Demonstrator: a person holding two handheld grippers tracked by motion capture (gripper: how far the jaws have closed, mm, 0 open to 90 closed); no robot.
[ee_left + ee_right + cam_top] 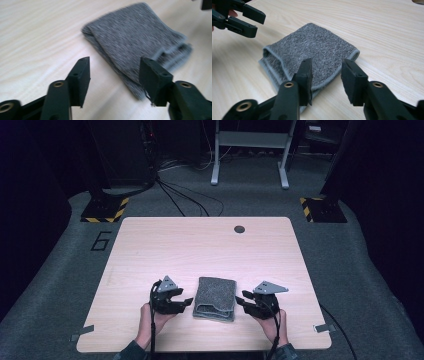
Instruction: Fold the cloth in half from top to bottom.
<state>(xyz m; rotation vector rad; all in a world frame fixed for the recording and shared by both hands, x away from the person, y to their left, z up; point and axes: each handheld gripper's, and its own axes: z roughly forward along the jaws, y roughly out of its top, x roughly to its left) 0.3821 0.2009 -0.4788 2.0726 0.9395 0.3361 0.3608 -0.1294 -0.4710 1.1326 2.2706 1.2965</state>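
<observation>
On the near half of the wooden table [210, 245], midway between the two hands, lies a grey folded towel [215, 297], flat and squared up in several layers. Its long axis runs away from the person, toward the far edge; the open, stacked layer ends face the person (they show as a bound lip in the right gripper view).

The left gripper [181, 302] sits just beside the towel's left edge, jaws pointing inward at it. In the left gripper view the jaws stand partly open with bare table and the towel's side edge [130, 42] ahead of them; nothing is between the pads, and nothing is held.

The right gripper [246, 302] sits just beside the towel's right edge, likewise pointing inward. Its own view shows the jaws moderately apart in front of the towel's corner [312, 50], the pads clear of the cloth as far as can be told. No grip.

Judgement: both hands are about equally near, one on each long side. Any further fold or lift would call for each gripper to close in sideways onto its own edge.
</observation>
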